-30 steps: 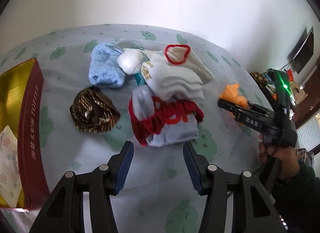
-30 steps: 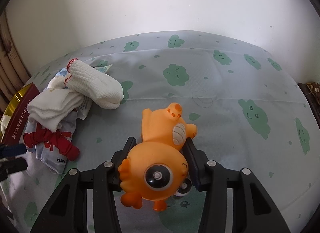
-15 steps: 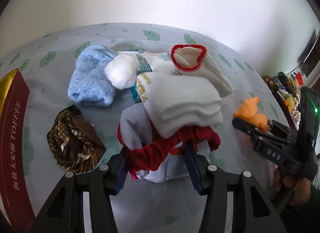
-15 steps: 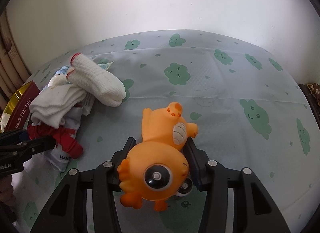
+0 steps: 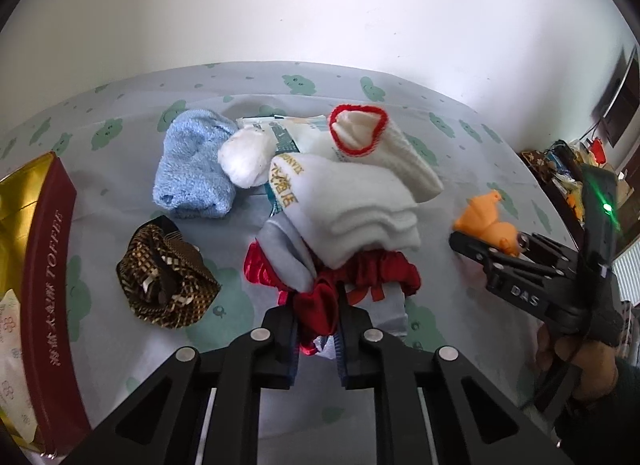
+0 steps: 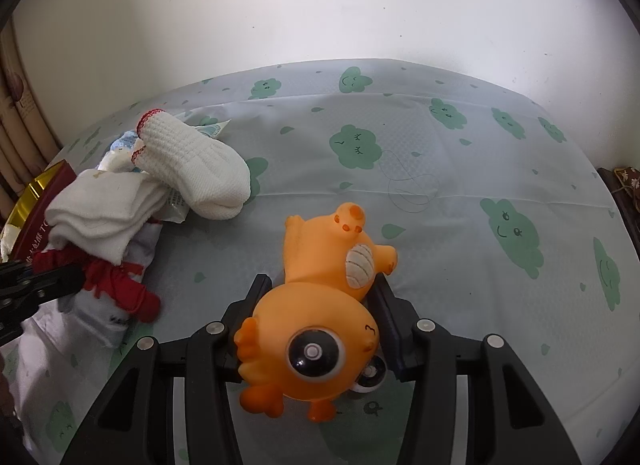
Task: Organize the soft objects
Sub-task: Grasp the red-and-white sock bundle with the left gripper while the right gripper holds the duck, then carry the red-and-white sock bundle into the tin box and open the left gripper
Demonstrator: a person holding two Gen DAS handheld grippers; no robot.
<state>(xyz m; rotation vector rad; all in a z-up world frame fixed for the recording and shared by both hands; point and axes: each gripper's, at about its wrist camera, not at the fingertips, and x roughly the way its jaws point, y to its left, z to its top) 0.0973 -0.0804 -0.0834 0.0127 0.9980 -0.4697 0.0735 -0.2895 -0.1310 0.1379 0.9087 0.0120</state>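
Far to the left of the left gripper [image 5: 318,329], a dark red toffee tin with gold lining [image 5: 46,265] is lying on the cloud-print sheet [image 6: 460,185]. Nearer, a brown checked fabric bundle [image 5: 166,277] is resting left of its fingers, with a fluffy blue cloth [image 5: 192,169] beyond. The left gripper's jaws, having just closed, are pinching the red-trimmed pale garment [image 5: 320,305] directly in front, under folded white socks [image 5: 352,209]. To the right, the right gripper [image 6: 322,305] is clamping an orange rubber duck-like toy [image 6: 320,313] between its fingers.
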